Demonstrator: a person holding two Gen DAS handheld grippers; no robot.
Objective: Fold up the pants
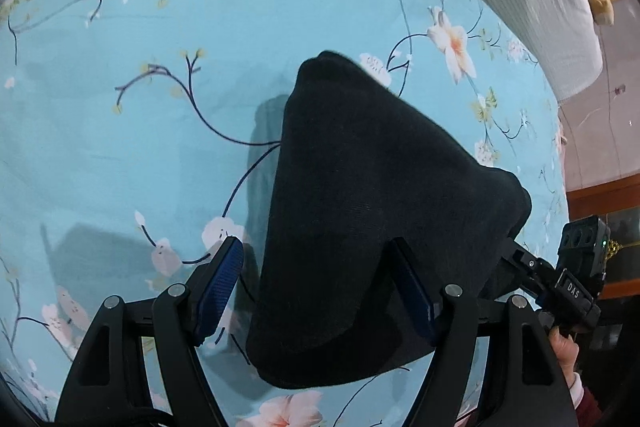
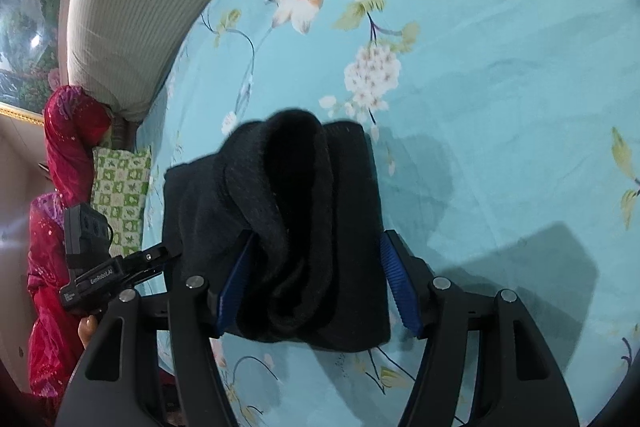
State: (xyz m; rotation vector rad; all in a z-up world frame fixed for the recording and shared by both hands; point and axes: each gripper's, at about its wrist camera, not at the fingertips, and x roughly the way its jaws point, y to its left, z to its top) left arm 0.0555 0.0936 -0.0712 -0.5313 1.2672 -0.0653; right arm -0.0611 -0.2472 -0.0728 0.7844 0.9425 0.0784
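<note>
Pants (image 1: 368, 211), black and bunched, hang above the floral bed sheet (image 1: 120, 147) between the spread fingers of each hand-held gripper, left (image 1: 316, 291) and right (image 2: 320, 287).

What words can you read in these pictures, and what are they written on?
"DAS": on a small label on the right claw, seen from the left wrist camera.
"GenRoboAI" (last letters unclear): on the black body of the left claw, seen from the right wrist camera.
A white sticker below it: too small to read.
The black pants show no text.
</note>
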